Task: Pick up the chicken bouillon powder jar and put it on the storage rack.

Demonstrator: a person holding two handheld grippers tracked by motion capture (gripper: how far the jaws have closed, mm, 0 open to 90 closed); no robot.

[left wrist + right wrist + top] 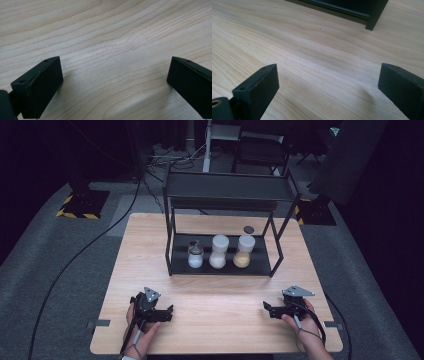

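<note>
While both grippers rest on the near table point(150, 240), the left gripper point(169, 312) and right gripper point(266, 308) stand wide apart and empty, likely readied for reaching. Three jars point(219, 252) wait farther off on the rack's point(176, 259) low shelf, well apart from either.
</note>
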